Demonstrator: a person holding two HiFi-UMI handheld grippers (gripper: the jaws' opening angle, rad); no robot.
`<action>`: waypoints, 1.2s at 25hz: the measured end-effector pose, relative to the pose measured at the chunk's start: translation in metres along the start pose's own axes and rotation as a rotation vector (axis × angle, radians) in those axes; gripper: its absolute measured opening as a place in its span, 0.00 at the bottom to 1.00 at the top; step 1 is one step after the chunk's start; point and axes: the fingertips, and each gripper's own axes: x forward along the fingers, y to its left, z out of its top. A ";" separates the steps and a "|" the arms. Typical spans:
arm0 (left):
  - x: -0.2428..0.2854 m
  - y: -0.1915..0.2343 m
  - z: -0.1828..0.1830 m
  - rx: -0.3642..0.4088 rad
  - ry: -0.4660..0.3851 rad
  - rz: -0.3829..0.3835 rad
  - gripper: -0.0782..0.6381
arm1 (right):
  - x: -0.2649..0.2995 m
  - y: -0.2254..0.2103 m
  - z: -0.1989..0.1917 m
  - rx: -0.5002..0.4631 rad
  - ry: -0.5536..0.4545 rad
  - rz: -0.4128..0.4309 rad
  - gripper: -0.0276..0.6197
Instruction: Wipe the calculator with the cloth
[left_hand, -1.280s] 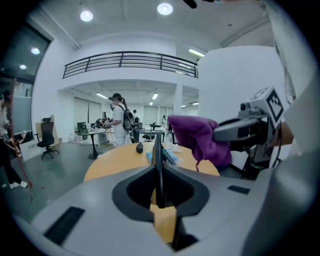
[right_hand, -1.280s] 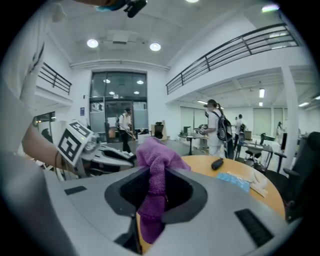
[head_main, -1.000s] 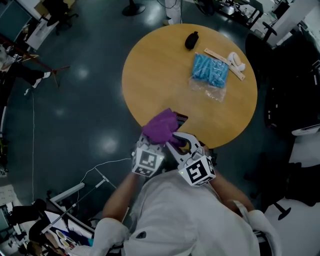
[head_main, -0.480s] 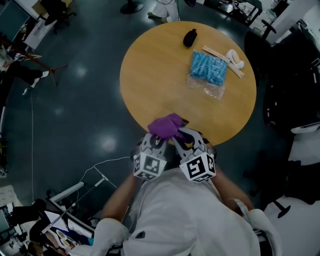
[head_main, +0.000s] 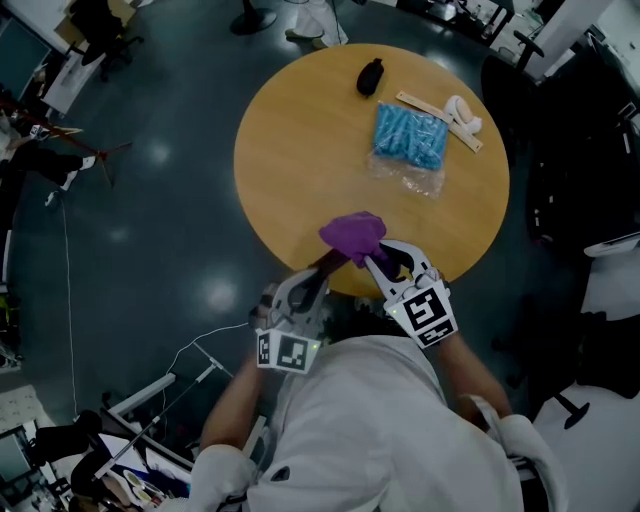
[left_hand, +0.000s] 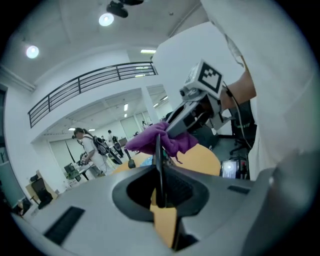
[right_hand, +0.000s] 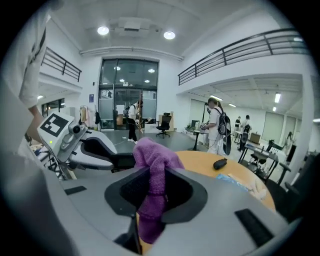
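Note:
My left gripper (head_main: 318, 268) hangs just off the near edge of the round wooden table (head_main: 300, 150). It is shut on the calculator (left_hand: 158, 165), a thin dark slab that shows edge-on in the left gripper view. My right gripper (head_main: 380, 258) is beside it on the right, shut on the purple cloth (head_main: 353, 236). The cloth bunches out past the right jaws and rests against the calculator's far end. In the right gripper view the cloth (right_hand: 152, 190) fills the gap between the jaws, and the left gripper (right_hand: 87, 147) shows at the left.
At the table's far side lie a black mouse-like object (head_main: 369, 76), a clear bag of blue pieces (head_main: 410, 137), and a wooden strip with a white item (head_main: 462, 115). Dark floor surrounds the table. People and office chairs stand far off in both gripper views.
The right gripper has carried the cloth to the right and further over the table. The left gripper has drawn back toward me and rolled, with the calculator in it.

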 end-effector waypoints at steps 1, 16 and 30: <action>-0.003 0.002 0.004 0.012 -0.017 0.002 0.18 | -0.001 -0.001 -0.001 0.023 -0.004 0.022 0.17; -0.021 0.010 0.036 0.034 -0.114 -0.008 0.18 | 0.013 -0.013 -0.055 0.223 0.043 0.110 0.17; -0.025 -0.008 0.040 0.135 -0.118 -0.081 0.17 | 0.042 0.011 -0.146 0.265 0.233 0.212 0.17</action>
